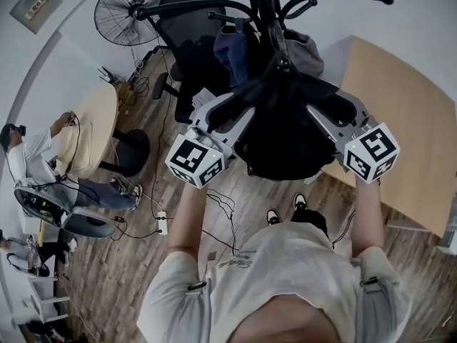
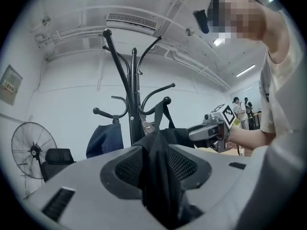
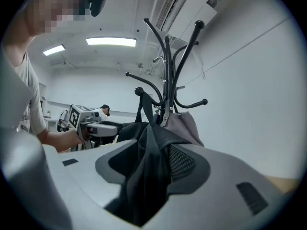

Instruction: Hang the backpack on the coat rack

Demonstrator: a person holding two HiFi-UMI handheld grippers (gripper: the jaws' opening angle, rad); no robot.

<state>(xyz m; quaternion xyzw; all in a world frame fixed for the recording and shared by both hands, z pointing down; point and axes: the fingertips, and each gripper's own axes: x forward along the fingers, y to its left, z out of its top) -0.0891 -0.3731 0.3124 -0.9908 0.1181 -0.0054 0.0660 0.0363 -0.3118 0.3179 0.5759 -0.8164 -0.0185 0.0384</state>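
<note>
A black backpack [image 1: 285,138] hangs against the pole of the black coat rack [image 1: 268,6], and its strap [image 2: 166,115] runs up over a ball-tipped hook. My left gripper [image 1: 243,116] is at the pack's left side, my right gripper [image 1: 323,118] at its right side. Seen from the left gripper view, the left gripper [image 2: 158,164] is open, black fabric [image 2: 160,176] lying loosely between its mesh pads. The right gripper [image 3: 151,164] is likewise open, with a fold of the pack [image 3: 146,171] draped between its jaws. Both point level at the rack.
A dark blue bag [image 2: 103,138] and a grey bag [image 3: 184,121] also hang on the rack. Behind it stand an office chair [image 1: 189,41] and a floor fan [image 1: 132,9]. A wooden table [image 1: 407,120] is at the right, and a round table [image 1: 93,127] with a seated person [image 1: 28,156] at the left.
</note>
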